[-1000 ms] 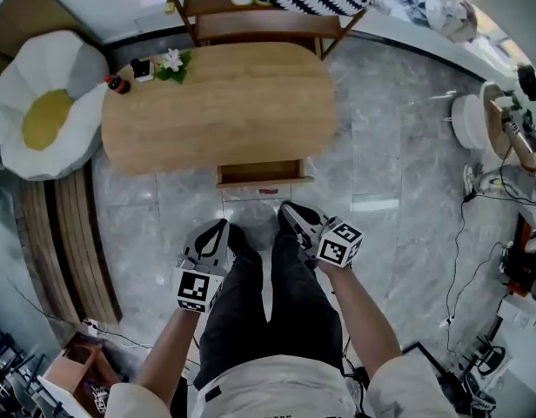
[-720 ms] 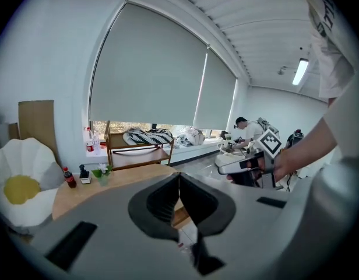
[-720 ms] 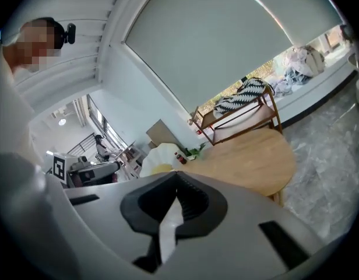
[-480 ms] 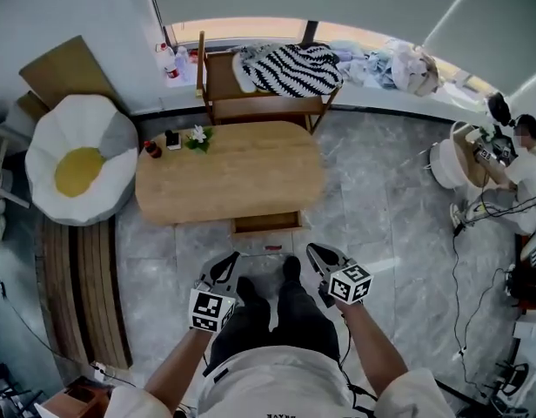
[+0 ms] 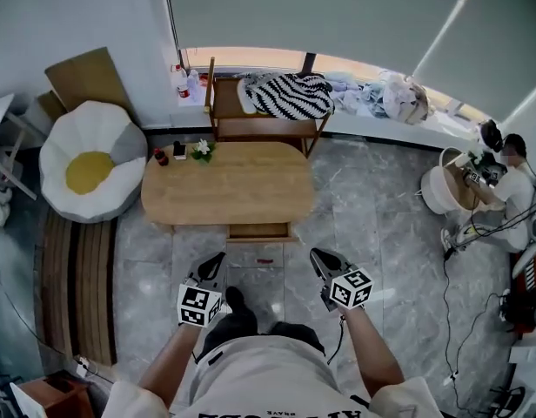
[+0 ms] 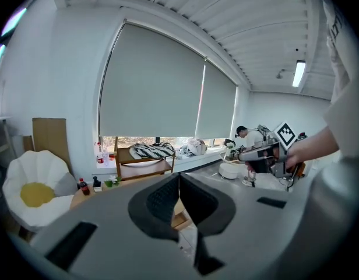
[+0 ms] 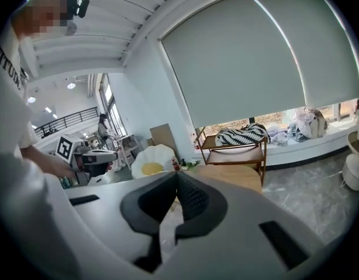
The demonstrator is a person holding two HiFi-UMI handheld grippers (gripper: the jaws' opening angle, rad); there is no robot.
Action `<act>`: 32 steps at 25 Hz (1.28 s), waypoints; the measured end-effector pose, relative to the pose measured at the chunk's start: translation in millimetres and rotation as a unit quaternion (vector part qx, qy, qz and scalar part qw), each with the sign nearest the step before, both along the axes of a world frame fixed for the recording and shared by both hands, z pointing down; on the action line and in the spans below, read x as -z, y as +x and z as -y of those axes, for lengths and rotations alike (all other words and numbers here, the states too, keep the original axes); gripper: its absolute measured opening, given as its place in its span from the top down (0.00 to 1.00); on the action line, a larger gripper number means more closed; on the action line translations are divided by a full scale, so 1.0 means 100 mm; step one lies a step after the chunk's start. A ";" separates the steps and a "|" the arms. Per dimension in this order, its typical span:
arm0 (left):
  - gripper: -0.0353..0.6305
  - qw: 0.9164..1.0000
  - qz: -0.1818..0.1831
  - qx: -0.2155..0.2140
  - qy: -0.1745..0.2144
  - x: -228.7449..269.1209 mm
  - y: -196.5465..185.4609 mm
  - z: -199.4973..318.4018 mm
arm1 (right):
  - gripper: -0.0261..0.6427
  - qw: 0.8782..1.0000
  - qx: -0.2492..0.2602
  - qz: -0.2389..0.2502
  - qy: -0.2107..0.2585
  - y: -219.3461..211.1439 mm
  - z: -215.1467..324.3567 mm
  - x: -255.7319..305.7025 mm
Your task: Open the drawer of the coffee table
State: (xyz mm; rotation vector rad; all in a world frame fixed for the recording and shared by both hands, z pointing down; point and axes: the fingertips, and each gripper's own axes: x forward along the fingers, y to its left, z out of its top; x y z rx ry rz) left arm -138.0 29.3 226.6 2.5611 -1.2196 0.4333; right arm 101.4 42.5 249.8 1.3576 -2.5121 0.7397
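1. Marble floor [image 5: 372, 225]: grey, glossy, spanning the room. More of it shows than a second ago, along with the window ledge and the right side of the room.
2. Oval wooden desk [image 5: 229, 185]: centre, lying farther off and smaller in the head view than before.
3. Egg-shaped cushion [image 5: 85, 172]: white with a yellow centre, left of the desk.
4. Wooden rack [image 5: 268, 127]: just beyond the desk's far edge, carrying a striped blanket [image 5: 285, 94].
5. Person [image 5: 512, 177]: far right, seated by cabling.
6. Drawer [image 5: 258, 232]: pulled out from the desk's near side, as in the earlier frame. It stands open, and no gripper touches it.
7. Left gripper [image 5: 216, 259]: fingers closed against each other with nothing between them [image 6: 179, 177]. It was near the drawer front a second ago and is now well apart from it.
8. Right gripper [image 5: 318, 258]: fingers pressed together and empty [image 7: 177, 177]. It too has drawn away from the drawer.
9. Cola bottle [image 5: 161, 157]: upright on the desk's far-left corner.
10. Flower sprig [image 5: 201, 150]: white and green, just right of the bottle.
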 end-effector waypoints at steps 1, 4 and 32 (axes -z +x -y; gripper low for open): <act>0.92 1.000 0.001 0.008 0.002 0.03 0.01 -0.07 | 0.94 1.000 0.007 -0.008 0.004 0.04 -0.07 0.02; 0.92 0.999 -0.003 0.036 0.005 0.10 0.04 -0.27 | 0.94 1.000 0.019 -0.024 0.008 0.17 -0.27 0.08; 0.92 0.996 -0.025 0.076 0.048 0.78 0.16 -1.72 | 0.94 0.993 0.027 -0.037 0.113 0.32 -1.66 0.86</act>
